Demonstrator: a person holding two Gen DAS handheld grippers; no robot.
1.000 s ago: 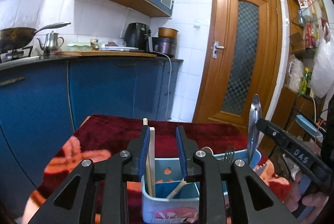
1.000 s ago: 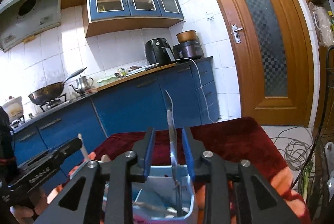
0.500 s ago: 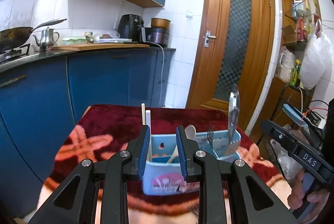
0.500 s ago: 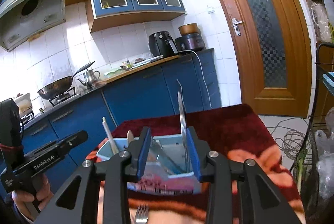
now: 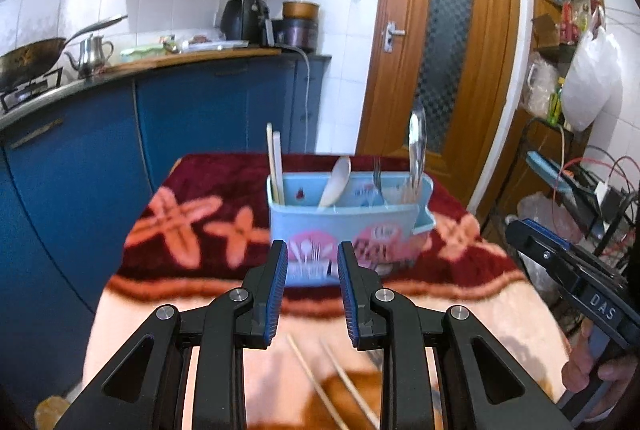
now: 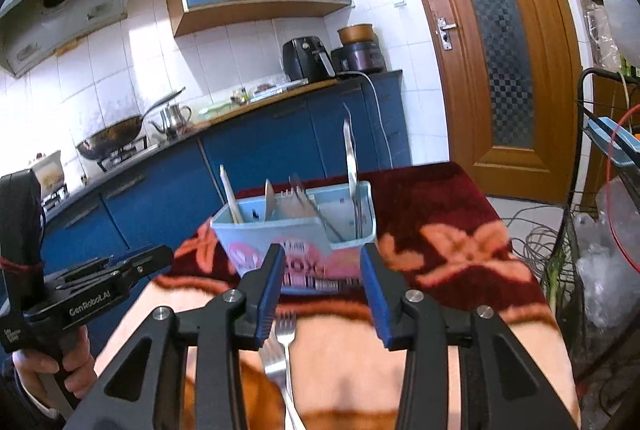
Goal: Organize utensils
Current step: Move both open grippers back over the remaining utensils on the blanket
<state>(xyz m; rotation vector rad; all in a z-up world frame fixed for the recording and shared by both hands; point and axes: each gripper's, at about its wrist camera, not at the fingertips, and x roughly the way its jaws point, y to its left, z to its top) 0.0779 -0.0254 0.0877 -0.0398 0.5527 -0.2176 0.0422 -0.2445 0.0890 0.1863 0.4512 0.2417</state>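
Note:
A light blue utensil holder [image 5: 344,226] stands on the blanket-covered table; it also shows in the right wrist view [image 6: 296,234]. It holds chopsticks [image 5: 275,165], a white spoon [image 5: 336,181], a fork [image 5: 377,177] and a tall metal spoon [image 5: 416,145]. My left gripper [image 5: 312,294] is open and empty, in front of the holder. Two chopsticks [image 5: 332,378] lie on the table below it. My right gripper [image 6: 322,290] is open and empty, in front of the holder. Two forks [image 6: 280,346] lie on the table under it.
The table has a red and peach floral blanket [image 5: 192,222]. Blue kitchen cabinets [image 5: 160,125] with a wok [image 5: 28,57] and kettle stand behind. A wooden door [image 5: 444,61] is at the back right. A rack with bags and cables [image 6: 600,230] stands to the right.
Both grippers have pulled back from the holder and lowered toward the table. The right gripper let go of the metal spoon, which now stands in the holder, and its jaws opened wider.

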